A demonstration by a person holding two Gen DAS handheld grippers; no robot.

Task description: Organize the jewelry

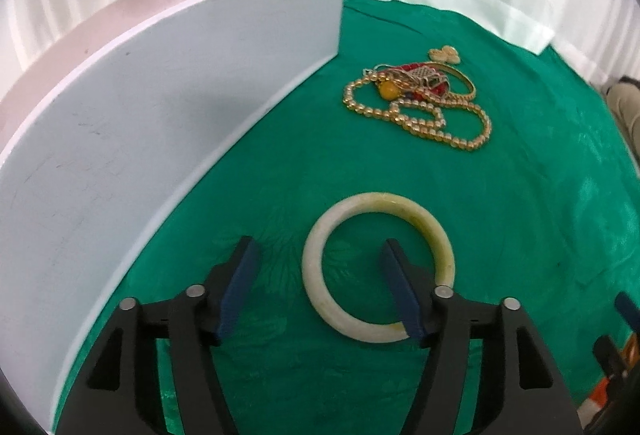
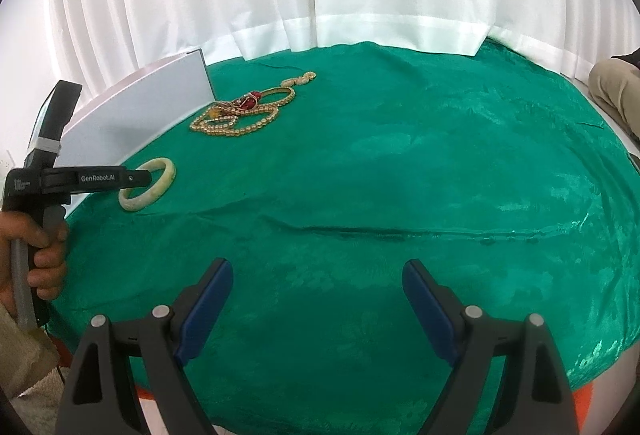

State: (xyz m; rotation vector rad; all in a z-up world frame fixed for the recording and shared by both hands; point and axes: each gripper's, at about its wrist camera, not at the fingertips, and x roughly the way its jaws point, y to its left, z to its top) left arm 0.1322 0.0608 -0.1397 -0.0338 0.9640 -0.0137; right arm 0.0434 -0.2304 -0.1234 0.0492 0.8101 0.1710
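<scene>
Partly behind left claw (image 1: 320,263): pale bangle (image 1: 378,267) (rim cut off)

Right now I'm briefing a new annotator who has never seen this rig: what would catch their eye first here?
Probably the pale bangle lying flat on the green cloth, with the open left gripper straddling its near-left rim, one finger inside the ring. Next, the tangled heap of gold beads farther back, beside the tall white box. The right gripper hangs open over bare cloth.
</scene>
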